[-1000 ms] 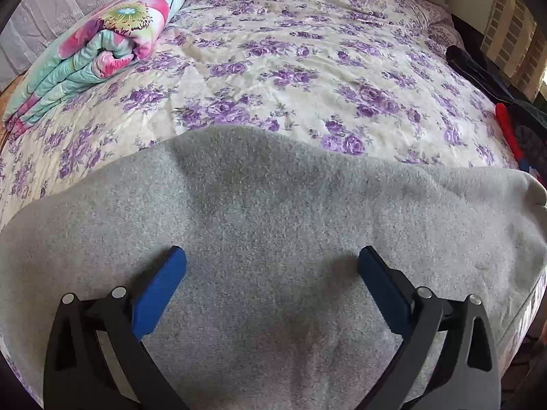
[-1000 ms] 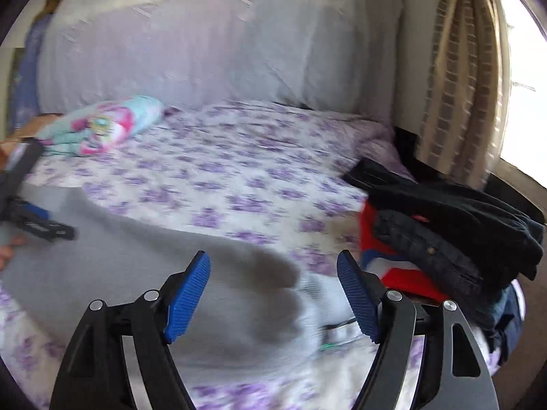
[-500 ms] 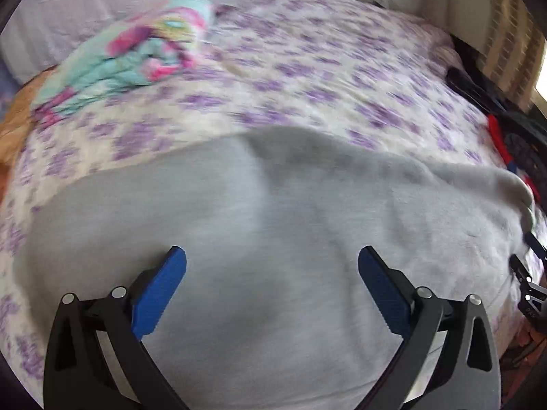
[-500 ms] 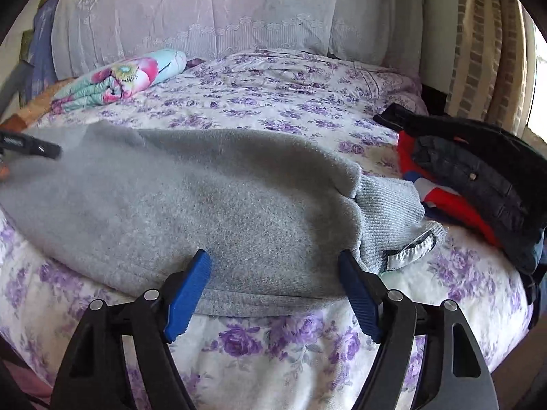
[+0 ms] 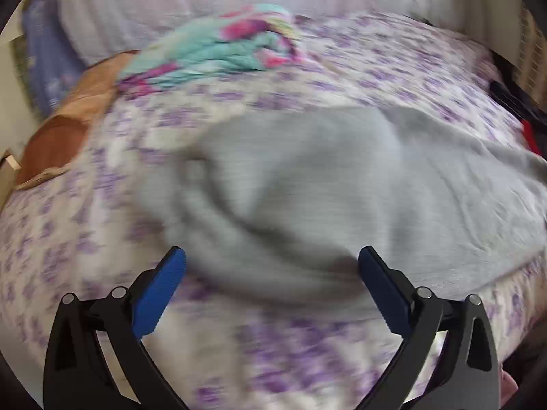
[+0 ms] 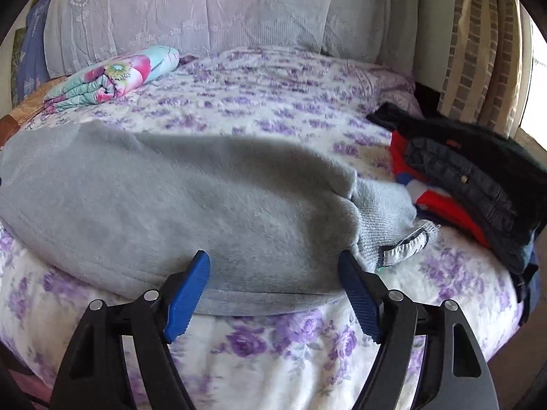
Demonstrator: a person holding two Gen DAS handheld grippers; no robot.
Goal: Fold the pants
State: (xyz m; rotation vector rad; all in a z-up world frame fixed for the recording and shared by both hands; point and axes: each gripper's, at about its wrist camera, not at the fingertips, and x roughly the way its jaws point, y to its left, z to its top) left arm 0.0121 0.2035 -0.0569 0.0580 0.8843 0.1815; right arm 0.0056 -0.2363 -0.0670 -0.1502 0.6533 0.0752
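The left gripper (image 5: 271,266) stood with its blue pads (image 5: 159,294) wide apart and nothing between them; this view was motion-blurred. The right gripper (image 6: 273,273) was likewise spread, empty, its tips at the near edge of the grey fleece pants (image 6: 177,201). Both grippers pointed forward and slightly downward across the bed. The pants lay folded lengthwise on the purple-flowered bedspread (image 6: 273,102), ribbed cuff (image 6: 386,212) toward the right. A folded floral blanket (image 6: 112,78) lay well apart near the pillows (image 6: 205,10). A pile of dark and red clothes (image 6: 471,177) sat just beside the cuff.
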